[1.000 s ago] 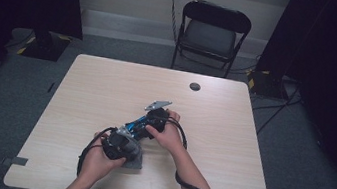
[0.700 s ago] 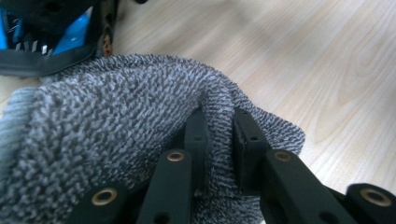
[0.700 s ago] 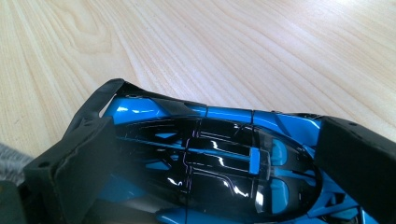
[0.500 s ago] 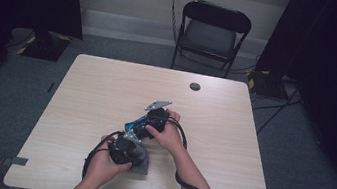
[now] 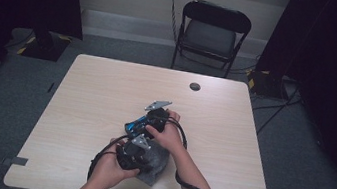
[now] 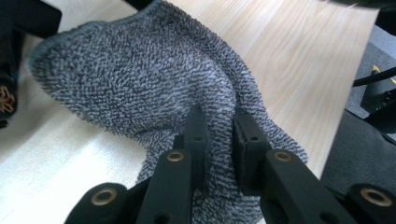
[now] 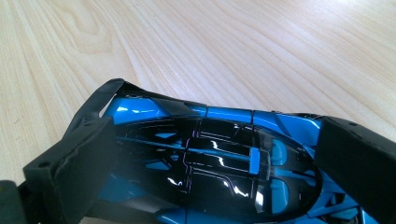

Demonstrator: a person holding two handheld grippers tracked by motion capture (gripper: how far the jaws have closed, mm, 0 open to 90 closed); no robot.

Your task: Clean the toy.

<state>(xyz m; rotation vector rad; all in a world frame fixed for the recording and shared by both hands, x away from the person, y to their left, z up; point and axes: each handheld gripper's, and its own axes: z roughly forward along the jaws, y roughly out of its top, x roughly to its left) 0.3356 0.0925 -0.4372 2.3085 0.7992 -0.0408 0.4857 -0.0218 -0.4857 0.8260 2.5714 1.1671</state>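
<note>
blue toy car (image 7: 219,154) cut off at the bottom edge, grey cloth (image 5: 154,160) largely under both hands

Low in the middle of the high view, bare forearms with no sleeves come up from the bottom edge, and each hand carries a black hand-held gripper: the left hand-held gripper (image 5: 133,151) and the right hand-held gripper (image 5: 148,122) both wear a grey three-cornered plate on top. A thick black cable loops off each one, the right's curling away to the lower right corner. In the left gripper view its matte black jaws rise from the bottom edge, studded with brass-ringed screw holes.
</note>
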